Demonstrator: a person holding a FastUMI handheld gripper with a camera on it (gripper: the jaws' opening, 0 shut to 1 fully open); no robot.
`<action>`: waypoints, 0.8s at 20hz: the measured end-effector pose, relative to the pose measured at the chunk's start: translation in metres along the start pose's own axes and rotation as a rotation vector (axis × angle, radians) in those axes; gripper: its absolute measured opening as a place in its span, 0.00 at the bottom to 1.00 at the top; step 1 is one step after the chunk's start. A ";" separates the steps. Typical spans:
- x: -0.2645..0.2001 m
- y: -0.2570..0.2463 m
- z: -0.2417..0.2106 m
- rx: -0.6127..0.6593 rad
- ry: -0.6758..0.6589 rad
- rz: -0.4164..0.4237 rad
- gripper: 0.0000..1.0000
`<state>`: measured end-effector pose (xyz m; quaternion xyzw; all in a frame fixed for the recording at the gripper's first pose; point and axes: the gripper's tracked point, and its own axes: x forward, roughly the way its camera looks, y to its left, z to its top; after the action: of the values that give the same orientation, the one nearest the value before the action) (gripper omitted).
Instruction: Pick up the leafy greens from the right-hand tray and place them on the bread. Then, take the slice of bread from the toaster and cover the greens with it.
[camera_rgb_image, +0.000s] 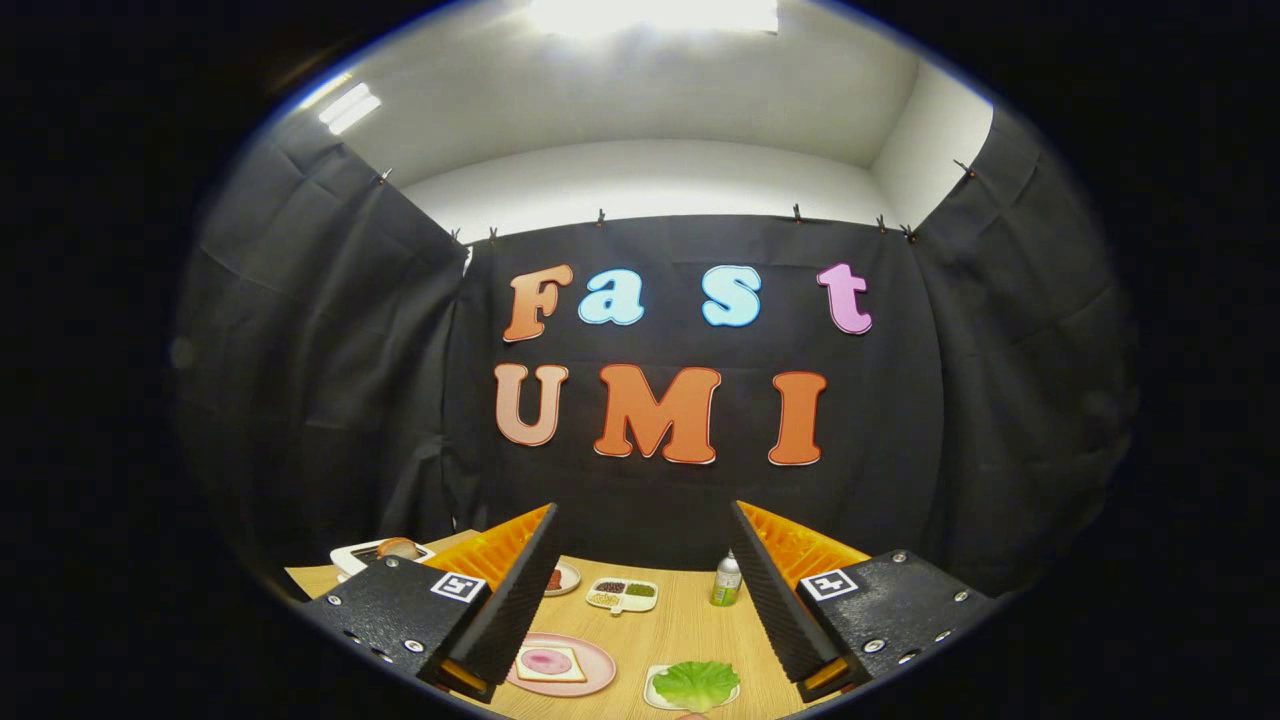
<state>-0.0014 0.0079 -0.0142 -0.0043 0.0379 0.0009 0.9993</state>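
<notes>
Tabletop (680, 625): light wood grain. Items resting directly on it:

- Pink plate (595, 680), nearest on the left, partly behind the left finger of the tool (640, 590), whose fingers stand wide apart with nothing between them.
- White tray (652, 692), nearest on the right, just beside the plate.
- White divided dish (622, 595), farther back, centre; compartments hold dark, green and pale contents, too small to identify.
- Small round dish (568, 577), left of the divided dish, partly hidden by the left finger.
- Green-tinted bottle (726, 582) with pale cap, upright, right of the divided dish.
- Toaster (365, 553), white, at the far left corner.
</notes>
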 end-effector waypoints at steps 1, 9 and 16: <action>0.002 -0.001 -0.002 0.006 0.003 0.003 0.98; 0.028 -0.014 -0.044 0.030 0.084 0.002 0.98; 0.063 -0.029 -0.109 0.057 0.221 -0.007 0.99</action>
<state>0.0530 -0.0220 -0.1277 0.0240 0.1478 -0.0042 0.9887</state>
